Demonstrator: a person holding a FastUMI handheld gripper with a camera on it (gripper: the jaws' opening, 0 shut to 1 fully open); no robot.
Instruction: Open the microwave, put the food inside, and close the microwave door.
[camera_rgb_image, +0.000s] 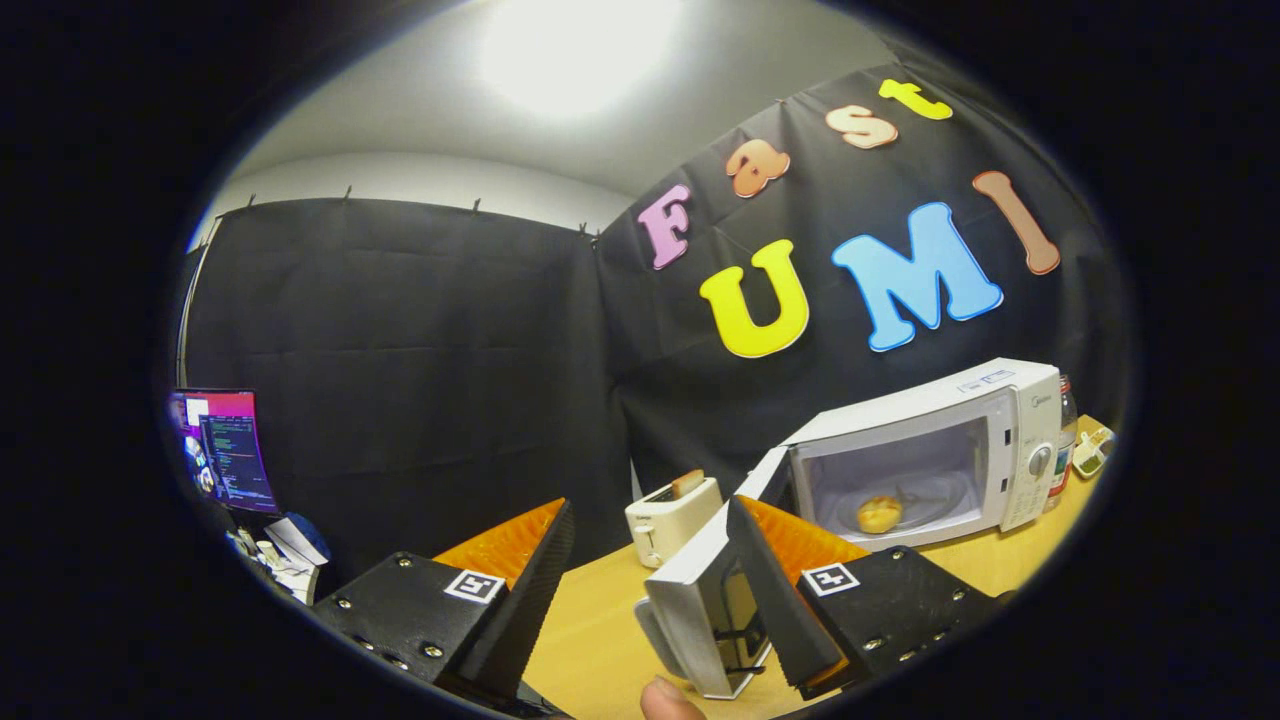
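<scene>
The white box-shaped microwave (930, 450) stands on the yellow wooden surface (600, 620) with its white door (700, 590) swung wide open. The small golden piece of food (879, 514) lies inside, on the round glass plate (925, 500). The jaws of the gripper (650, 590) are spread (the open door's edge is between them, just beside the right one). A white toaster (672, 518) stands beyond.

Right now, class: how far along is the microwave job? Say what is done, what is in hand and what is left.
Done: the microwave is open and the bread roll lies inside on the plate. In hand: the open tool is at the swung-out door, one finger against its inner face. Left: push the door shut.
</scene>
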